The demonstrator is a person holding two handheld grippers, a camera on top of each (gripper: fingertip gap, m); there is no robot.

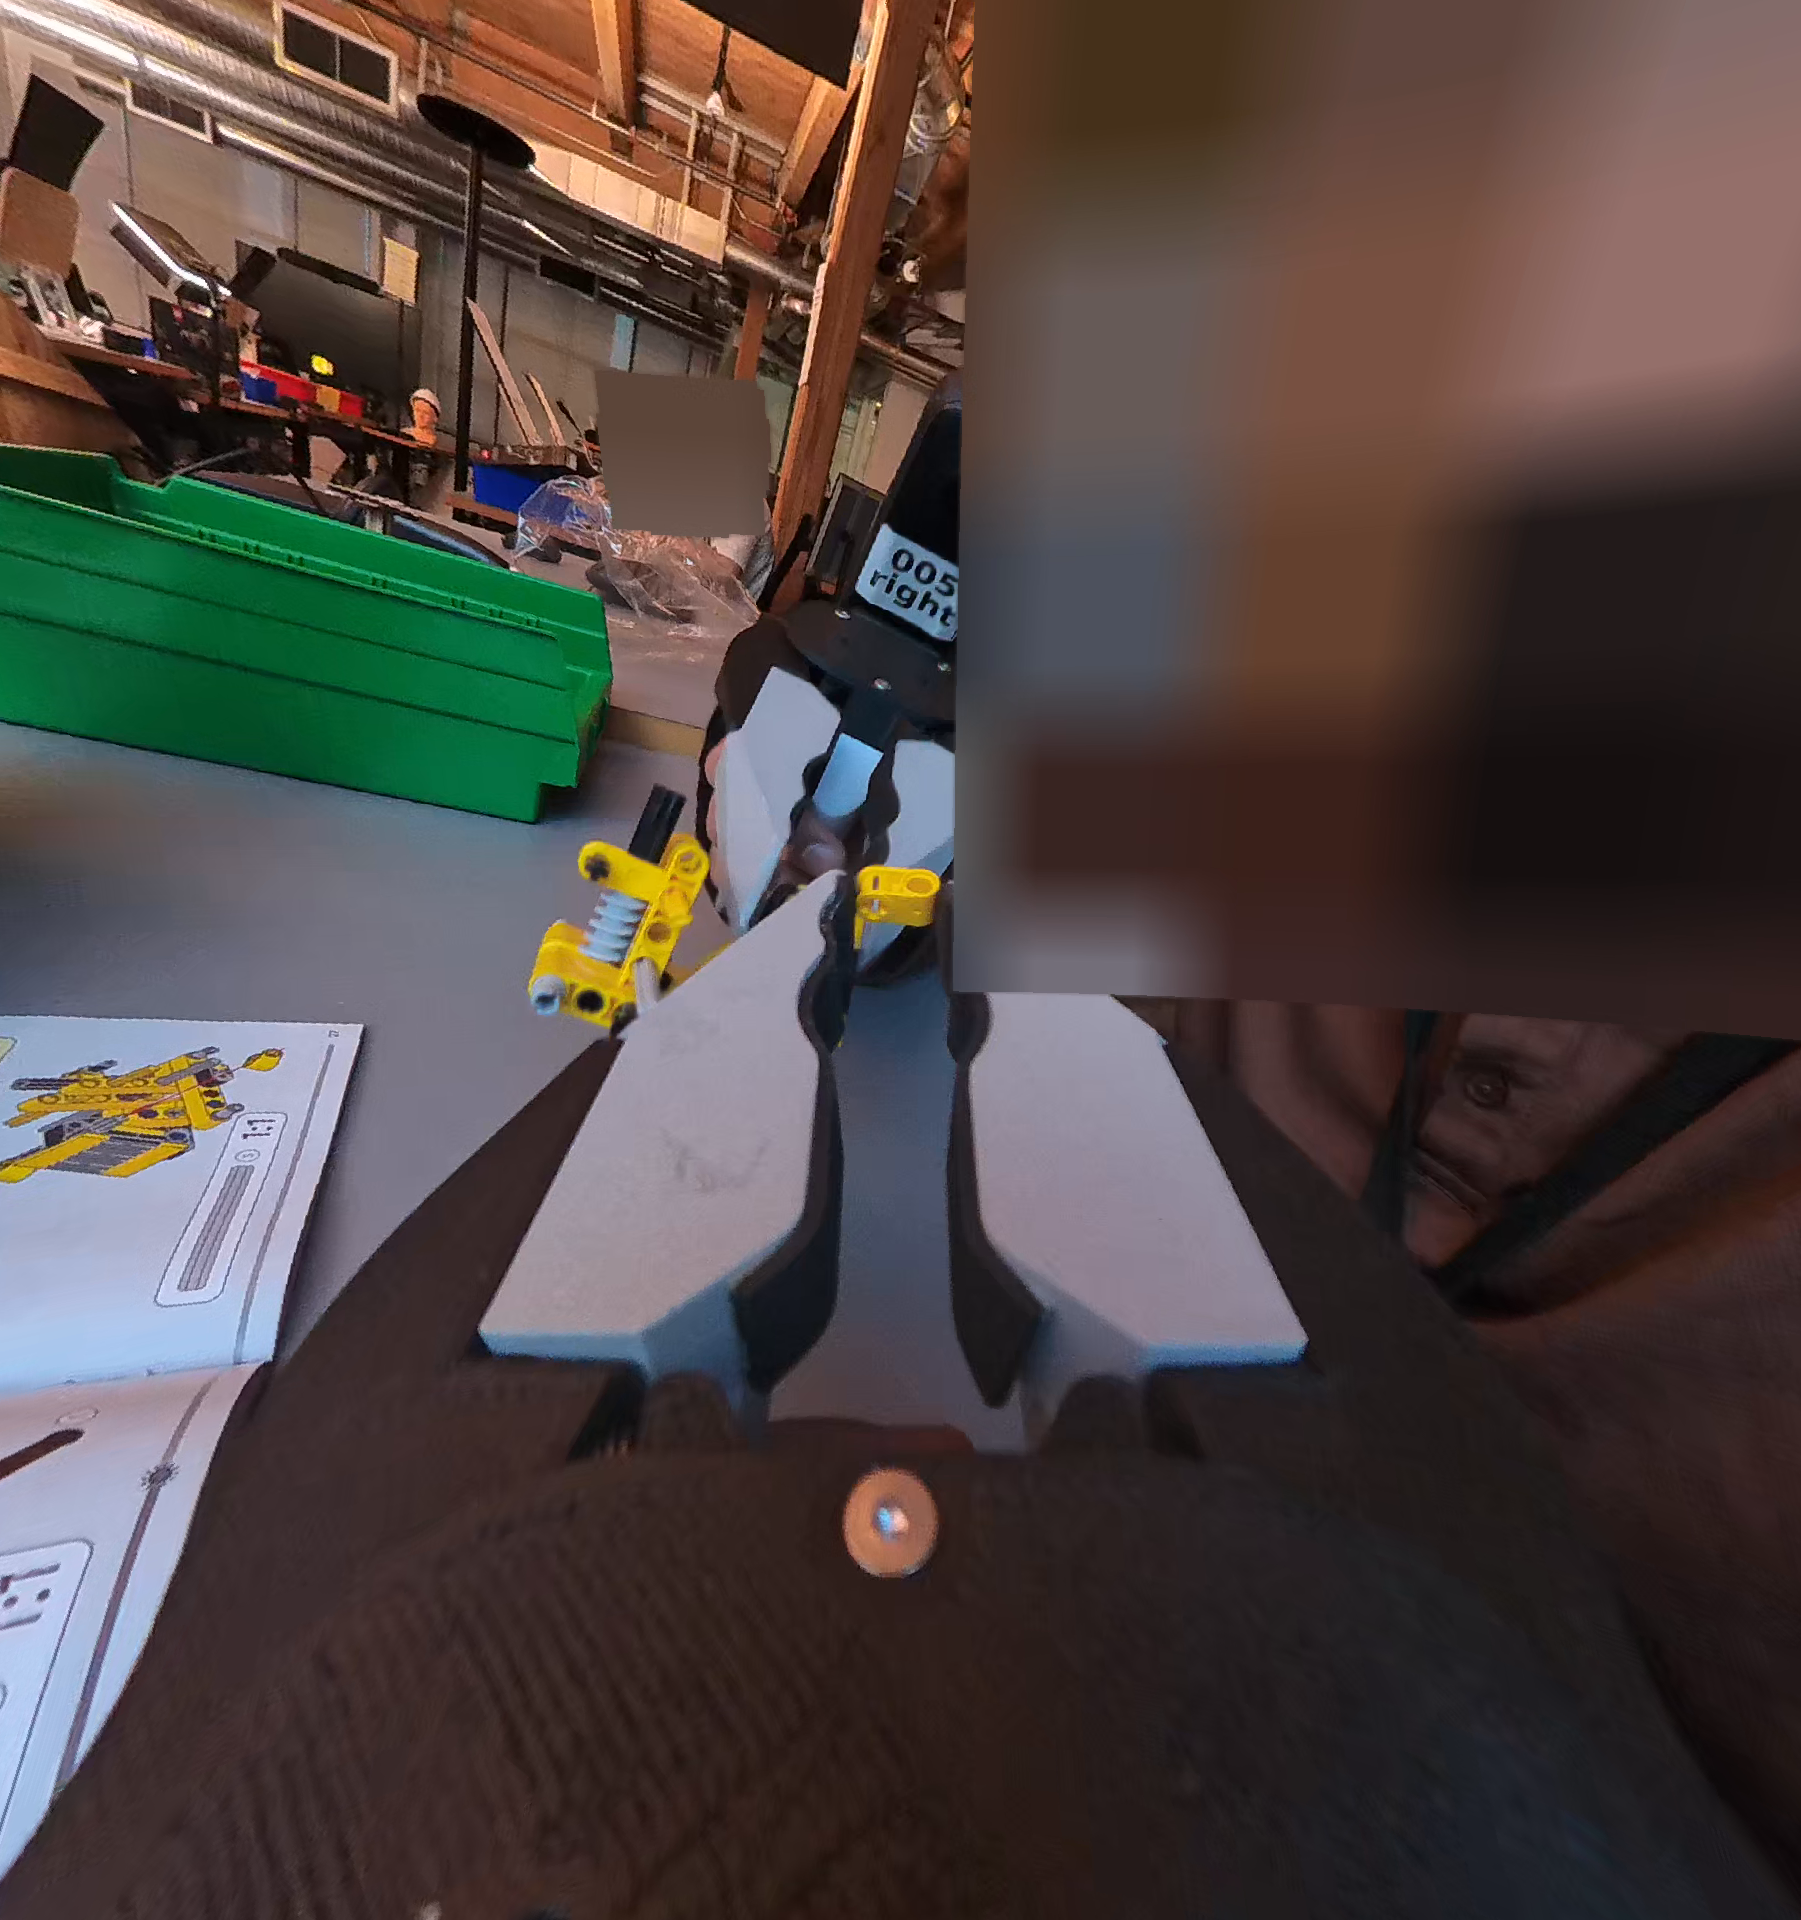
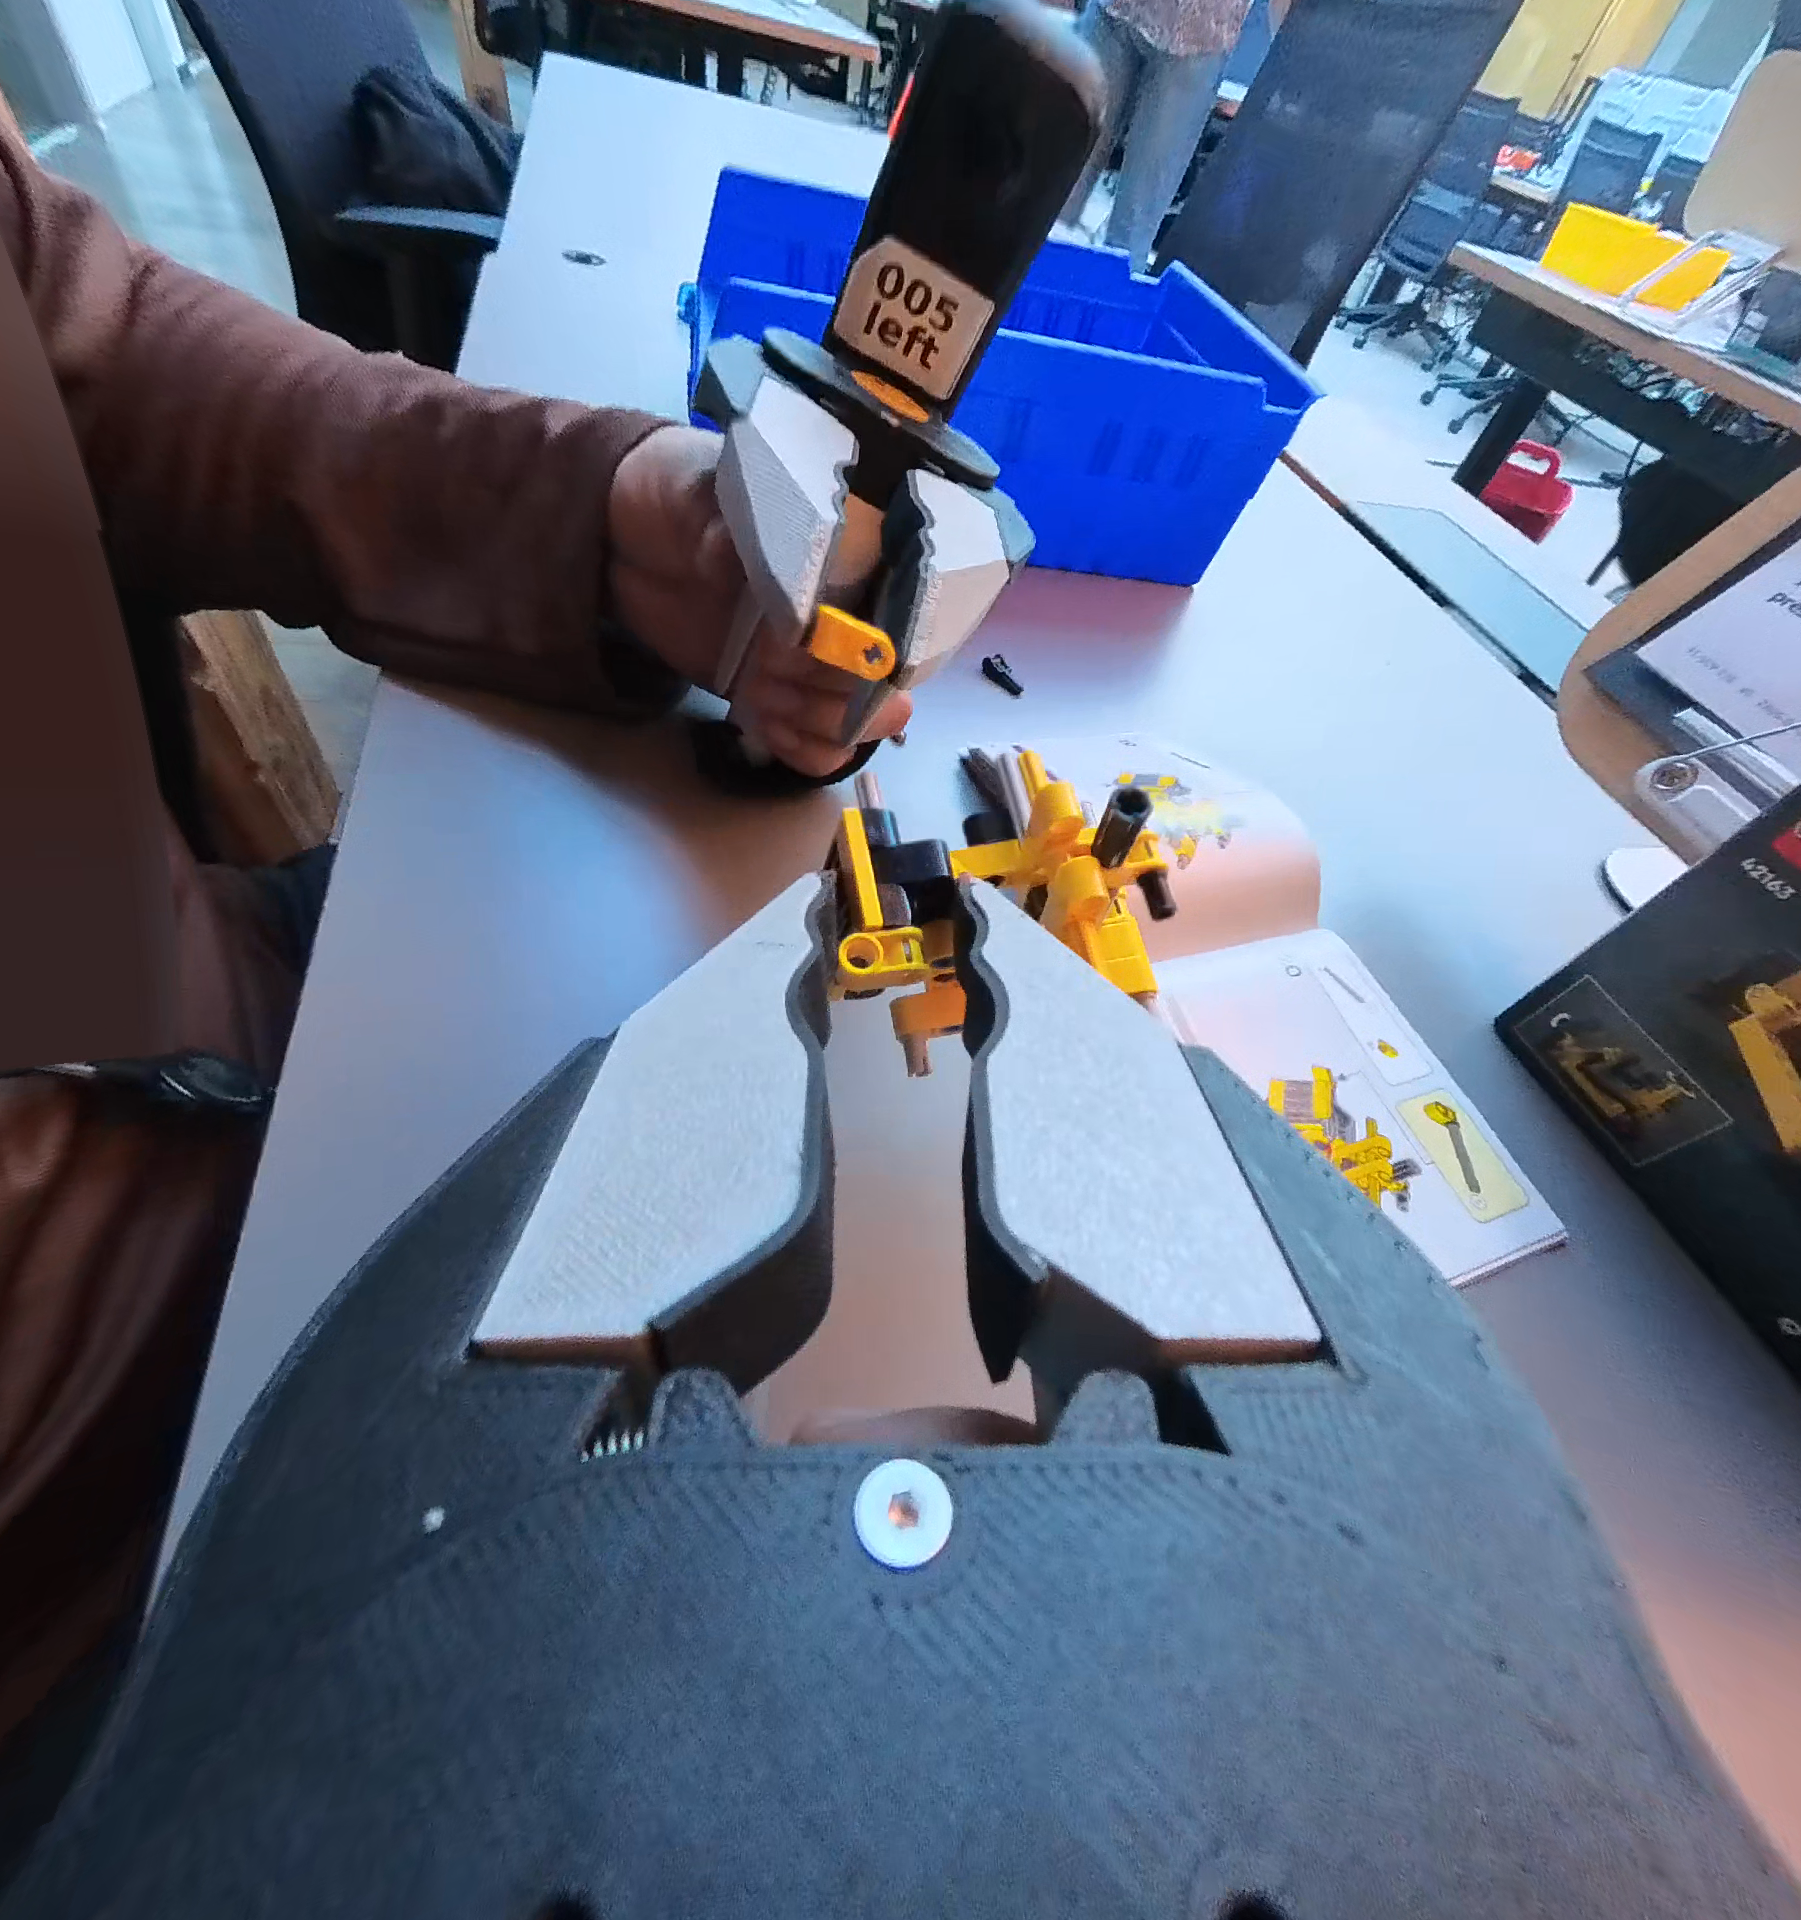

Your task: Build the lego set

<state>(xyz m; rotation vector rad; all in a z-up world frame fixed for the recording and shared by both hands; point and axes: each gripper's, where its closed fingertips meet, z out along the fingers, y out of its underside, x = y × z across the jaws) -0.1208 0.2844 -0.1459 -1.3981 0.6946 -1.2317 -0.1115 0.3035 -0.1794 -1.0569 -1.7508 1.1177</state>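
Grey and wide, one table (image 2: 584, 831) carries everything, in an open workshop with other desks behind. We take the one yellow-and-black lego assembly (image 2: 1062, 883) as our landmark; it lies on the table near the middle.

We count two bins: one blue bin (image 2: 1135, 416) well beyond the assembly, and one green bin (image 1: 252, 644) off to its other side. One dark set box (image 2: 1706, 1091) lies to the right of the assembly, and one open instruction booklet (image 2: 1343, 1091) lies under and just beside it.

We count two grippers. The left gripper (image 2: 834, 686) hangs above the assembly, its fingers pointing steeply down at the table, with a person's hand (image 2: 667, 561) in a brown sleeve (image 2: 304, 468) wrapped round it. Its jaws pinch one small yellow beam (image 2: 852, 644), which sticks out sideways from between the fingers. The right gripper (image 2: 894, 914) points forward and down, its tips just over the near end of the assembly. Its jaws stand apart and we see nothing clamped between them.

One tiny black pin (image 2: 1002, 675) lies loose on the table just beyond the assembly.
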